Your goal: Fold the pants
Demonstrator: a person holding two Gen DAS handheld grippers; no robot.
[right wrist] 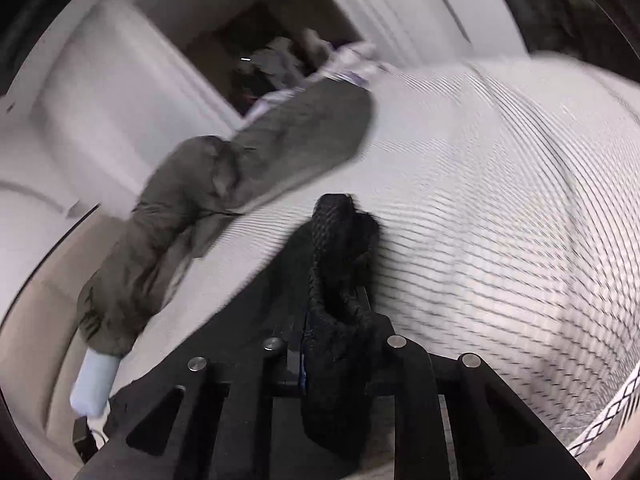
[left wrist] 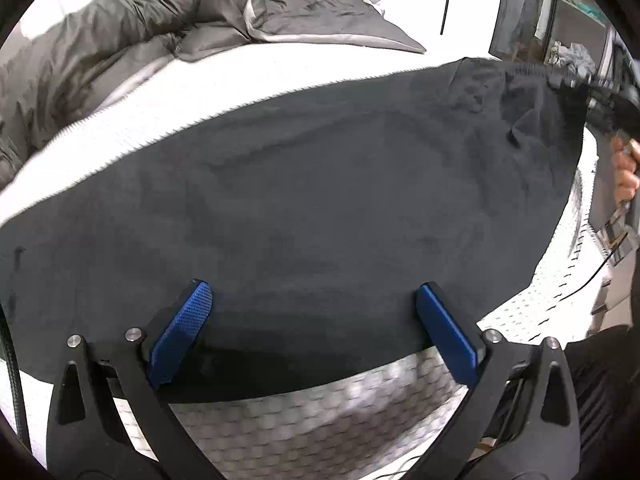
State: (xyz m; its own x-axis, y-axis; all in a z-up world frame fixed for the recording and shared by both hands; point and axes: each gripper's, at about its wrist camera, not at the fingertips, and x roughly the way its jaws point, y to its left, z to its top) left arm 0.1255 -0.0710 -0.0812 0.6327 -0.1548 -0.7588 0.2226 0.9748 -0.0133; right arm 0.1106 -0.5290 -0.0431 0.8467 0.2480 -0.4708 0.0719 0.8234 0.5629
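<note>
Dark pants (left wrist: 320, 184) lie spread wide across a white quilted mattress (left wrist: 320, 424). My left gripper (left wrist: 312, 286) hovers over their near edge, its blue pads (left wrist: 180, 332) wide apart with only flat cloth below them. At the far right my right gripper (left wrist: 612, 92) lifts the pants' far corner, with a hand (left wrist: 624, 176) behind it. In the right wrist view a bunched fold of the black fabric (right wrist: 344, 232) sticks up from my right gripper (right wrist: 340, 292). The jaws are pressed together on it and the cloth hides the fingertips.
An olive-grey duvet (left wrist: 120, 48) is heaped along the bed's far side and shows as the duvet (right wrist: 240, 168) in the blurred right wrist view. Shelves with clothes (left wrist: 576, 52) stand at the back right. A person's dark-clad leg (left wrist: 600, 384) is at the bed's near right edge.
</note>
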